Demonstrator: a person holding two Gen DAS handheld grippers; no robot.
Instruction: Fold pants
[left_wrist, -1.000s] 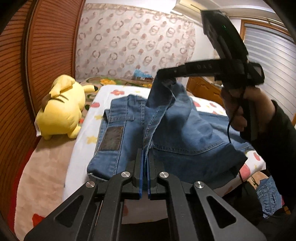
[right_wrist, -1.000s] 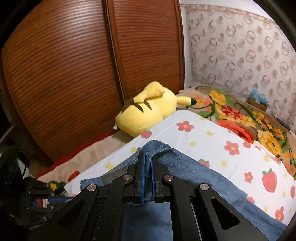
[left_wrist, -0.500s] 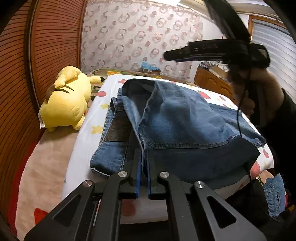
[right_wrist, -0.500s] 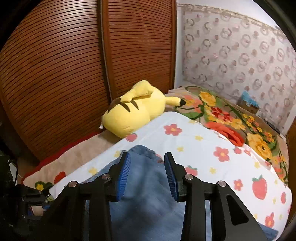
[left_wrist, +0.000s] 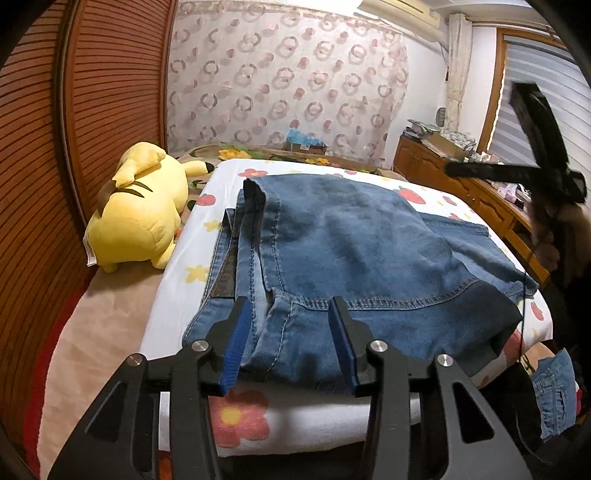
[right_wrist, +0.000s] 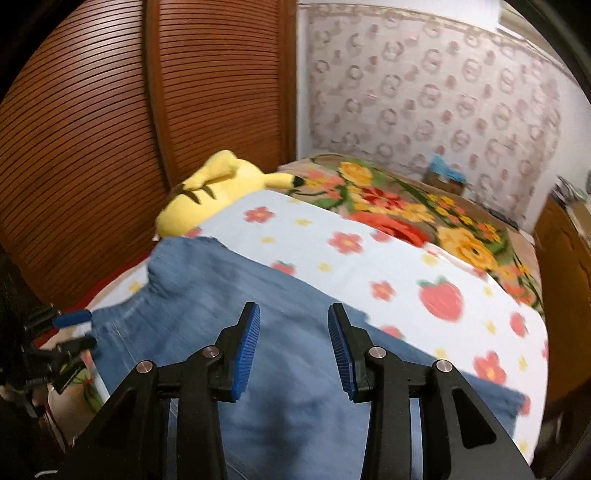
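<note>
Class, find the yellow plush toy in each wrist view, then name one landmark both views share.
Left wrist view: yellow plush toy at left, beside the jeans.
Right wrist view: plush toy above centre-left, behind the jeans' far edge.
Shared landmark: the ribbed wooden wardrobe door behind the toy.

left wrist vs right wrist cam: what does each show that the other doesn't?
Left wrist only: the jeans' folded layers and stitched hem, the wooden dresser, the window blind. Right wrist only: the full flowered blanket beyond the white sheet. Shared: jeans, yellow plush toy, louvered wooden doors, patterned curtain.
</note>
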